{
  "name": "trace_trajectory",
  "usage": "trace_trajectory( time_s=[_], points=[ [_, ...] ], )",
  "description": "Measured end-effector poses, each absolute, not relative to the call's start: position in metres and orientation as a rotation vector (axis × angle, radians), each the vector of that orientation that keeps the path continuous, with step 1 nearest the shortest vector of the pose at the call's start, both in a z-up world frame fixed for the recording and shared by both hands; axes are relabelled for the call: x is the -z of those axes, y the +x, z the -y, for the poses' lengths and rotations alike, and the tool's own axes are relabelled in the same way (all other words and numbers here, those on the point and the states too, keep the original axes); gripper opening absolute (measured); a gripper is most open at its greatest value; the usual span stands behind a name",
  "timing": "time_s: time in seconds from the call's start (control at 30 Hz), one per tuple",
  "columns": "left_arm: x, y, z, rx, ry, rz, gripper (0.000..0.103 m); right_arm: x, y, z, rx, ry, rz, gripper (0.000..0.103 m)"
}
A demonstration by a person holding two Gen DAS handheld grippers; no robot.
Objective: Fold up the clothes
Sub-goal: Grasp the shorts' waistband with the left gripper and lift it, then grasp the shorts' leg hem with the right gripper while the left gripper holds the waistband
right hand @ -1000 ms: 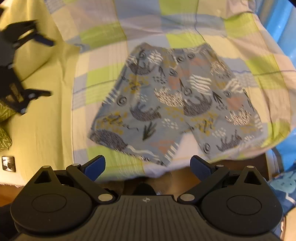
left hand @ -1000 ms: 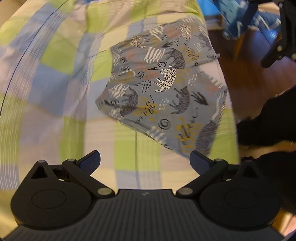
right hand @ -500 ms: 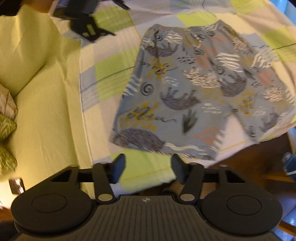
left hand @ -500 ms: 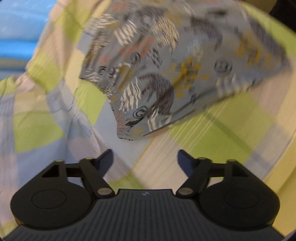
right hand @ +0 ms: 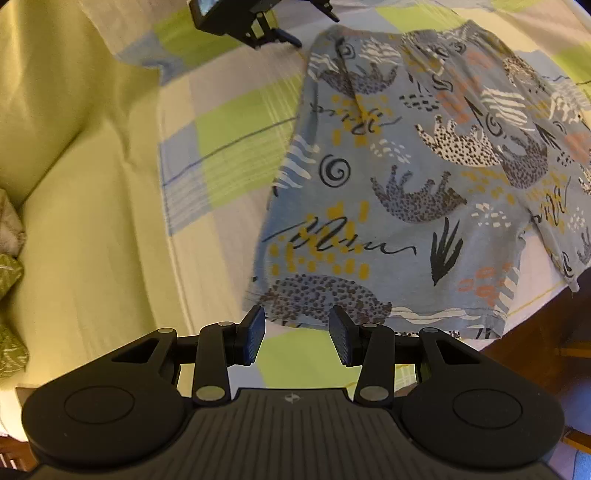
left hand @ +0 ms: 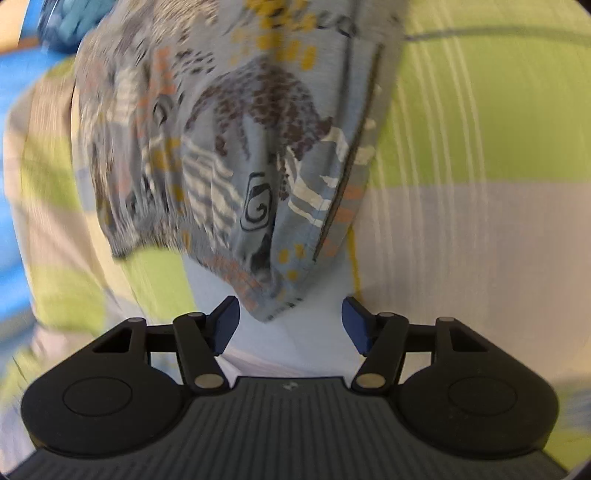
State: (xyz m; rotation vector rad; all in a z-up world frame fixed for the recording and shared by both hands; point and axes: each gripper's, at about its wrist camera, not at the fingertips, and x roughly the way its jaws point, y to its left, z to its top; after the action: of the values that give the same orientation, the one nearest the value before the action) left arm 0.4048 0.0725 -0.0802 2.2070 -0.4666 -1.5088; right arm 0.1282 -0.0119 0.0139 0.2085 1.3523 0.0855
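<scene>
On a bed under a checked bedspread (right hand: 236,147), the right gripper (right hand: 296,334) hovers with jaws narrowly parted at the hem of the patterned shorts (right hand: 406,184) lying flat, while the left gripper (left hand: 290,325), jaws wide, faces their waistband corner.

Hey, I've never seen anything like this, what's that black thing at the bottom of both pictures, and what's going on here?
Each picture comes from a camera mounted on a hand-held gripper that a person carries, one per hand. The black shape is the tool itself, with two blue-padded fingers. The left hand-held gripper is open at a corner of the patterned shorts. The right hand-held gripper is open at a leg hem of the same shorts, which lie flat on a checked bedspread. Nothing is held yet. The other tool shows at the top of the right view.
</scene>
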Motion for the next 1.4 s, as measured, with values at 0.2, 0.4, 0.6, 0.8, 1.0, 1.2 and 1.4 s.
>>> trace_trajectory(
  time_s=[0.2,0.4,0.6,0.8,1.0,1.2,1.4],
  points=[
    [0.079,0.415,-0.065,1.55,2.211,0.524,0.042,0.001,0.126,0.0,-0.067,0.12,-1.321,0.044],
    [0.076,0.416,-0.047,1.524,2.178,0.491,0.013,0.016,0.129,-0.034,-0.137,-0.049,-1.277,0.044],
    [0.082,0.414,-0.043,1.519,2.169,0.409,0.012,0.036,0.13,-0.074,-0.202,-0.179,-1.257,0.044],
    [0.087,0.413,-0.039,1.511,2.164,0.393,0.011,0.058,0.132,-0.088,-0.192,-0.218,-1.281,0.044],
    [0.088,0.408,-0.042,1.496,2.165,0.338,0.008,0.058,0.144,-0.072,-0.147,-0.159,-1.291,0.023],
    [0.079,0.406,-0.038,1.491,2.165,0.276,0.005,0.021,0.141,-0.049,-0.153,-0.074,-1.263,0.004],
    [0.035,0.404,-0.033,1.521,2.112,0.234,0.005,-0.059,0.131,-0.007,-0.101,-0.036,-1.171,0.004]
  ],
)
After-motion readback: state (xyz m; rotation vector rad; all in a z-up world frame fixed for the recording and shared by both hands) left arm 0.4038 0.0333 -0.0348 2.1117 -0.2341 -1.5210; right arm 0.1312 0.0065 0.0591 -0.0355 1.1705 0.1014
